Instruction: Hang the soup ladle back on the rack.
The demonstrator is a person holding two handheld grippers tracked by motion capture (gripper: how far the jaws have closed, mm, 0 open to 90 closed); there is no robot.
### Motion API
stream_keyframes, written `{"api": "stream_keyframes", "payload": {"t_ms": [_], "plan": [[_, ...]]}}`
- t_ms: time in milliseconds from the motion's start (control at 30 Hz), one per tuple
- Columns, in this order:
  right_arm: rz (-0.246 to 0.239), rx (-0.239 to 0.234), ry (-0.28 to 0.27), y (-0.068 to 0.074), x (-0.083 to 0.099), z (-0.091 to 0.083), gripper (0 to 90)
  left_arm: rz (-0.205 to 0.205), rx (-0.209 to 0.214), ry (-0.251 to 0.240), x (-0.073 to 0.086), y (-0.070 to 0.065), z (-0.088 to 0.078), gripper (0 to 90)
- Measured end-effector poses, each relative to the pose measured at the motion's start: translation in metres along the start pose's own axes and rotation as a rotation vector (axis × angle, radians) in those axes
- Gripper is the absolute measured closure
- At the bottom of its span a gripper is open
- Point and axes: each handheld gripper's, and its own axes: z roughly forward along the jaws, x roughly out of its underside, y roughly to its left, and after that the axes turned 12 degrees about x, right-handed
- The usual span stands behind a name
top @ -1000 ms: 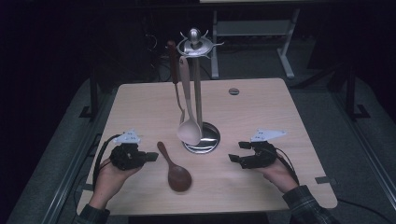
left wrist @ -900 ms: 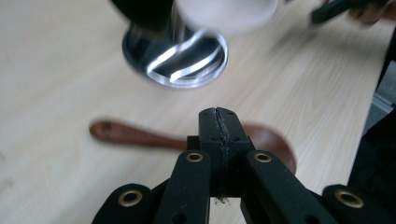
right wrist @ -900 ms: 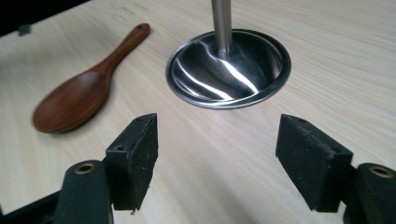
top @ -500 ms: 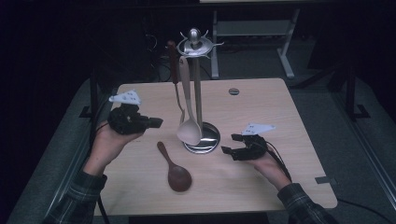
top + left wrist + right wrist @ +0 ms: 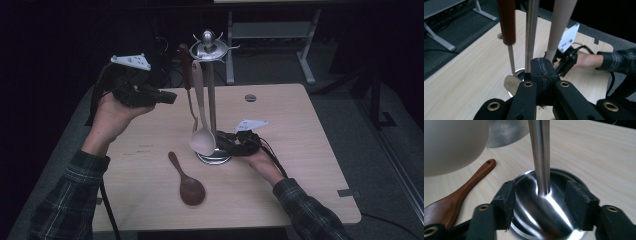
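dark plaid sleeves (image 5: 67,200); black grippers with brass-ringed screws, grey three-cornered plates (image 5: 131,61), black trailing cables

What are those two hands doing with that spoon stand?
A person holds black tongs in each hand at a wooden table. The right tongs sit low at the round metal base of the spoon stand, one jaw on each side of its pole; they have just been closing. The left tongs are shut and raised beside the hanging spoons. A brown wooden spoon lies on the table.
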Motion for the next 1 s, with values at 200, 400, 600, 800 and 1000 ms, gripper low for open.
{"api": "stream_keyframes", "payload": {"t_ms": [200, 400, 600, 800, 1000], "plan": [[-0.030, -0.008, -0.031, 0.004, -0.012, 0.020, 53.2, 0.012, -0.006, -0.008, -0.016, 0.001, -0.008, 89.7], [-0.049, 0.006, -0.049, 0.005, -0.019, 0.031, 69.3, 0.032, -0.027, -0.014, -0.034, -0.001, -0.013, 89.7], [-0.077, 0.016, -0.047, 0.007, -0.018, 0.030, 70.9, 0.056, -0.042, -0.024, -0.053, -0.001, -0.016, 89.7], [-0.077, 0.020, -0.046, 0.007, -0.018, 0.030, 71.0, 0.065, -0.047, -0.027, -0.070, 0.000, -0.013, 89.7], [-0.078, 0.021, -0.046, 0.007, -0.018, 0.030, 71.1, 0.069, -0.055, -0.032, -0.078, 0.004, -0.012, 89.7]]}}
